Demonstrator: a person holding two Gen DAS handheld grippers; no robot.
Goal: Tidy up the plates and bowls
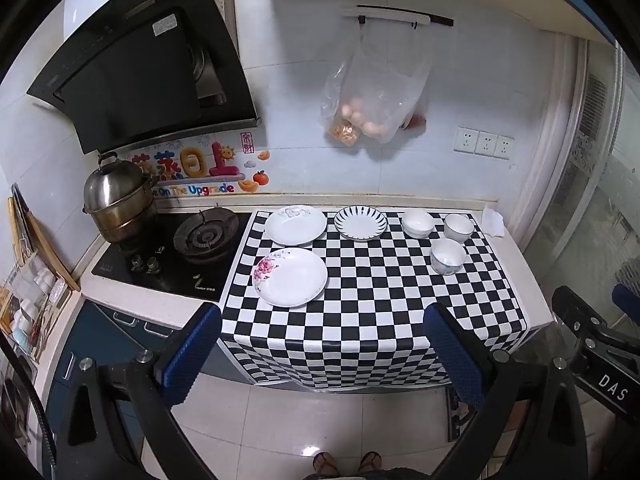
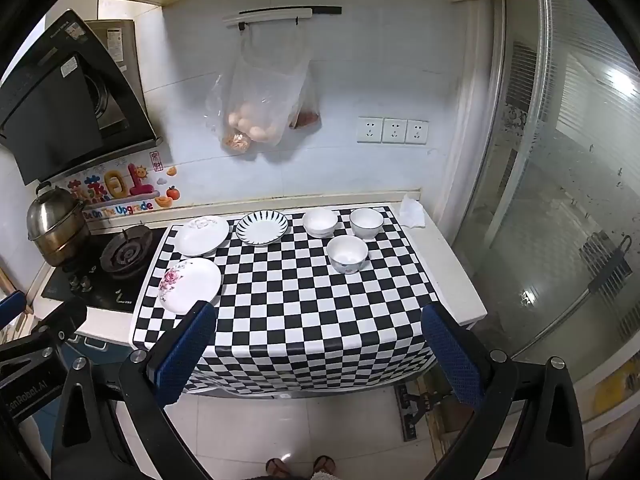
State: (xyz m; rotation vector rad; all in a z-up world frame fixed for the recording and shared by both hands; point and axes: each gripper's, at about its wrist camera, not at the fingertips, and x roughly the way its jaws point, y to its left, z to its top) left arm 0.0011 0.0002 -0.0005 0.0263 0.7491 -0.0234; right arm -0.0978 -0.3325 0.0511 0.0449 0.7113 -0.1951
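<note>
On the checkered cloth (image 1: 372,300) lie three plates: a rose-painted plate (image 1: 291,277) (image 2: 190,285) at the front left, a plain white plate (image 1: 296,224) (image 2: 203,234) behind it, and a blue-striped plate (image 1: 361,222) (image 2: 262,227). To their right stand three white bowls (image 1: 417,224) (image 1: 458,228) (image 1: 448,256) (image 2: 319,221) (image 2: 366,222) (image 2: 347,253). My left gripper (image 1: 322,332) and right gripper (image 2: 320,332) hover in front of the counter edge, both open and holding nothing.
A gas hob (image 1: 176,252) with a steel steamer pot (image 1: 118,200) sits left of the cloth under a black range hood (image 1: 140,68). A plastic bag of eggs (image 1: 372,100) hangs on the wall. A crumpled tissue (image 2: 412,210) lies at the counter's right end, beside a glass door (image 2: 560,200).
</note>
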